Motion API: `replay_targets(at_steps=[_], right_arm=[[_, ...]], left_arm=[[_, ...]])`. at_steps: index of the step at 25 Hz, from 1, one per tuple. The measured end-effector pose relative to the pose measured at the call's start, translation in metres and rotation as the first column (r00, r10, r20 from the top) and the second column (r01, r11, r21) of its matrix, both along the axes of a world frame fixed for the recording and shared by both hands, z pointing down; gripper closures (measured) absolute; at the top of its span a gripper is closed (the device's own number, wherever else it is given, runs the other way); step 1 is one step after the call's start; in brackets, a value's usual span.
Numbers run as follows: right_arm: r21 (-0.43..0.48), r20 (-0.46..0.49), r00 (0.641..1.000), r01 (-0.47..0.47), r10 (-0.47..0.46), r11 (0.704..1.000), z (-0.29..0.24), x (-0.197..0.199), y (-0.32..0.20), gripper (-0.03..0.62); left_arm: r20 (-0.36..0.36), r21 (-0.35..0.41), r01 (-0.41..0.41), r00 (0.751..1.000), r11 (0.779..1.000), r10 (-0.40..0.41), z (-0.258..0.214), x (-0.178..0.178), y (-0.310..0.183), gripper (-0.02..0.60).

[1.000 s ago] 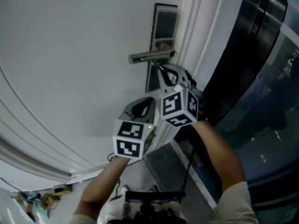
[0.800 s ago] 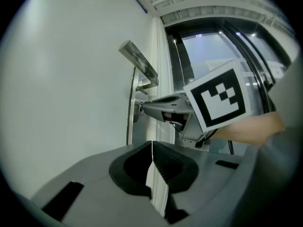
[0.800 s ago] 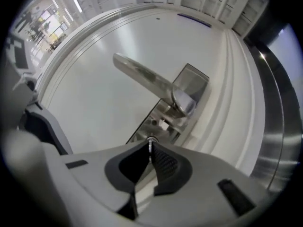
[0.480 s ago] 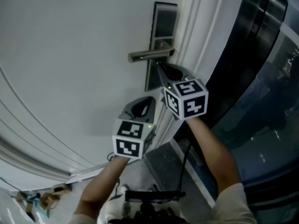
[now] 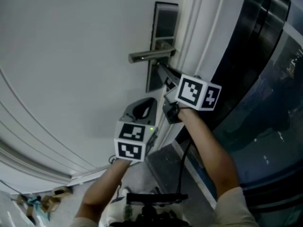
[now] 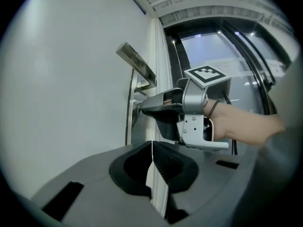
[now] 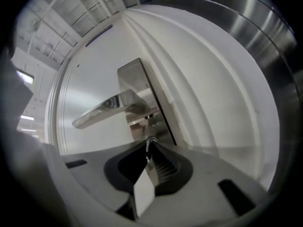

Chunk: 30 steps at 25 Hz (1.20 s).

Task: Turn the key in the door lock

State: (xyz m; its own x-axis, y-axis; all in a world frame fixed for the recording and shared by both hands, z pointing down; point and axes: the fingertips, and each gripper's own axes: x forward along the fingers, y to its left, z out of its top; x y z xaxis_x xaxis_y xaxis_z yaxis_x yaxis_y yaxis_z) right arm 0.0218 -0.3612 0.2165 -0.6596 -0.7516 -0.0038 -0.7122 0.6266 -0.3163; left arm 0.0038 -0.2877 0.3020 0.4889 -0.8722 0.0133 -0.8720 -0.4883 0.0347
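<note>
A steel lock plate [image 5: 165, 27] with a lever handle [image 5: 147, 56] sits on the white door [image 5: 71, 56]. My right gripper [image 5: 160, 69] points level at the lock just below the handle. In the right gripper view its tips [image 7: 149, 148] pinch the thin metal key [image 7: 150, 142], which sits in the keyhole under the handle [image 7: 106, 109]. The jaws have just been opening slightly, with the key still between them. My left gripper [image 5: 147, 100] hangs lower and left of it, shut and empty [image 6: 152, 145], looking at the right gripper [image 6: 140, 109].
White door-frame mouldings [image 5: 199, 27] run beside the lock plate. A dark glass panel [image 5: 265, 79] fills the right side. A black cable [image 5: 182, 169] hangs from the right gripper. Small clutter [image 5: 42, 202] lies on the floor at the lower left.
My right gripper has rolled about its own axis at the lock, and its marker cube has swung up and to the right. The left gripper has not moved.
</note>
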Motion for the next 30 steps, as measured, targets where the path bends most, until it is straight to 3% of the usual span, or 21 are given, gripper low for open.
replay_targets(at_steps=[6, 12, 15, 20, 25, 30], right_arm=[[-0.098, 0.191, 0.980, 0.065, -0.046, 0.993, -0.0002, 0.0022, -0.0019, 0.562], [-0.136, 0.300, 0.953, 0.078, -0.034, 0.988, 0.0001, 0.0031, -0.0019, 0.560], [-0.179, 0.383, 0.923, 0.112, -0.036, 0.978, 0.0015, 0.0039, -0.0011, 0.557], [-0.247, 0.541, 0.840, 0.191, -0.028, 0.950, 0.0034, 0.0048, -0.0010, 0.552], [-0.264, 0.564, 0.826, 0.211, -0.027, 0.941, 0.0043, 0.0053, -0.0021, 0.548], [-0.236, 0.467, 0.883, 0.175, -0.046, 0.956, 0.0050, 0.0028, -0.0004, 0.546]], left_arm=[[0.006, 0.000, -0.001, 1.000, 1.000, 0.001, 0.0015, 0.0016, 0.0006, 0.564], [0.008, -0.005, 0.003, 1.000, 1.000, -0.003, 0.0039, -0.0004, 0.0011, 0.563], [0.009, -0.005, 0.002, 1.000, 1.000, -0.002, 0.0043, -0.0002, 0.0025, 0.564], [0.008, -0.004, 0.005, 1.000, 1.000, -0.005, 0.0049, -0.0020, 0.0038, 0.563], [0.004, -0.004, 0.008, 1.000, 1.000, -0.008, 0.0044, -0.0038, 0.0035, 0.563], [0.005, -0.004, 0.005, 1.000, 1.000, -0.005, 0.0059, -0.0045, 0.0043, 0.563]])
